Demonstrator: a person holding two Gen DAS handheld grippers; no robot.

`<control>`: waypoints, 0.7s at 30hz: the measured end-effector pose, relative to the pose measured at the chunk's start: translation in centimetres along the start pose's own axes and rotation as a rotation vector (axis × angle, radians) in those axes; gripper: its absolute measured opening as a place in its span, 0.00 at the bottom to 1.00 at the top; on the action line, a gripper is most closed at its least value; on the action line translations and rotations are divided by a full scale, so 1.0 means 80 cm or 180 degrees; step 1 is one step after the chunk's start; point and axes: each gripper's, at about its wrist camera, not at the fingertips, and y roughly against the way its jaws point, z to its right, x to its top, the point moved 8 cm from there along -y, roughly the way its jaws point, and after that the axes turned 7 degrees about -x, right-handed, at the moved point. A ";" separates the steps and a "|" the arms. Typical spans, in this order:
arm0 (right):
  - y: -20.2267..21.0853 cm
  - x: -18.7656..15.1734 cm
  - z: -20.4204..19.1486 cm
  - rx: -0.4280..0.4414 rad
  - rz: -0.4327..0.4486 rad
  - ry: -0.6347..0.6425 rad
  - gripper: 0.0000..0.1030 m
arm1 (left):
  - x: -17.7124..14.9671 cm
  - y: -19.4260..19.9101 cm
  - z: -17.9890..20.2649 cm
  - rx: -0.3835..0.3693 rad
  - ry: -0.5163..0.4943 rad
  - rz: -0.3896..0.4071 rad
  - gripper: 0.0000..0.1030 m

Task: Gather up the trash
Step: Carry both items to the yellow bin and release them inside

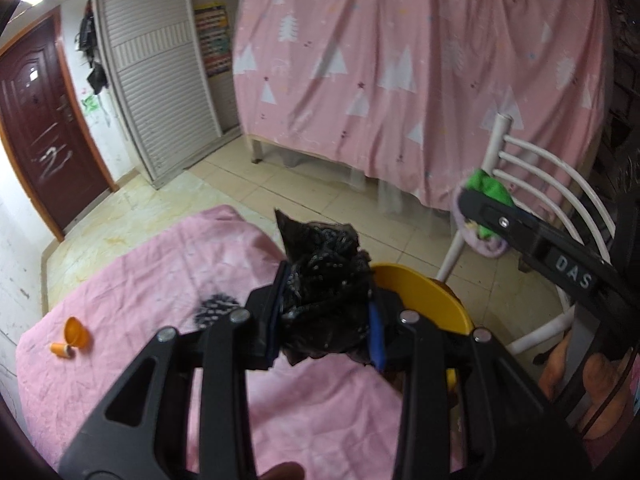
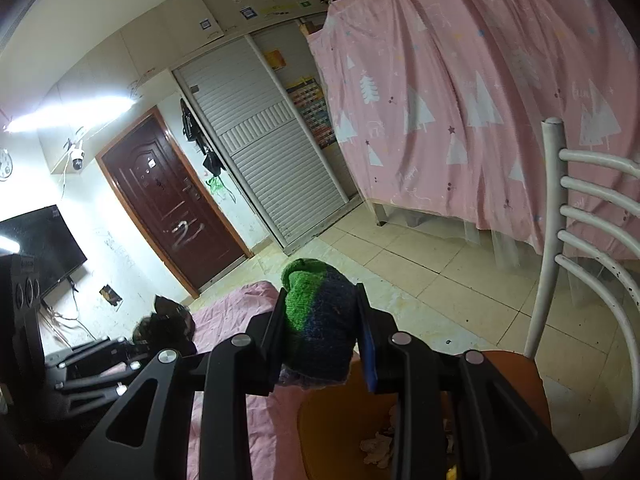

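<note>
My left gripper point(image 1: 326, 312) is shut on a crumpled piece of black lacy fabric point(image 1: 324, 276), held above the pink-covered table point(image 1: 160, 280) beside the rim of a yellow bin point(image 1: 416, 292). My right gripper point(image 2: 322, 336) is shut on a green and dark blue knitted sock point(image 2: 320, 320), hovering over the orange-yellow bin point(image 2: 340, 420), which has crumpled paper inside. In the left wrist view the right gripper point(image 1: 472, 200) shows at the right with the green sock point(image 1: 490, 188). The left gripper point(image 2: 152, 340) with the black fabric point(image 2: 168, 320) appears at the left in the right wrist view.
A small orange cup point(image 1: 76, 330) and an orange cap point(image 1: 60, 349) lie on the table's left part. A white metal chair point(image 2: 560, 240) stands right of the bin. A pink curtain point(image 1: 400, 80) hangs behind; a brown door point(image 1: 36, 120) and a slatted wardrobe point(image 1: 156, 80) are farther left.
</note>
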 end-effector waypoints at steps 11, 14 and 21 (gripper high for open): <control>-0.003 0.001 0.016 -0.0043 -0.0026 -0.0109 0.36 | -0.005 -0.021 0.026 -0.0100 -0.0020 -0.0114 0.54; -0.004 -0.002 0.017 -0.0048 -0.0030 -0.0118 0.47 | -0.006 -0.020 0.022 -0.0086 0.0006 -0.0117 0.54; -0.007 -0.005 0.015 -0.0045 -0.0046 -0.0111 0.55 | -0.009 -0.016 0.003 -0.0061 0.0130 -0.0117 0.55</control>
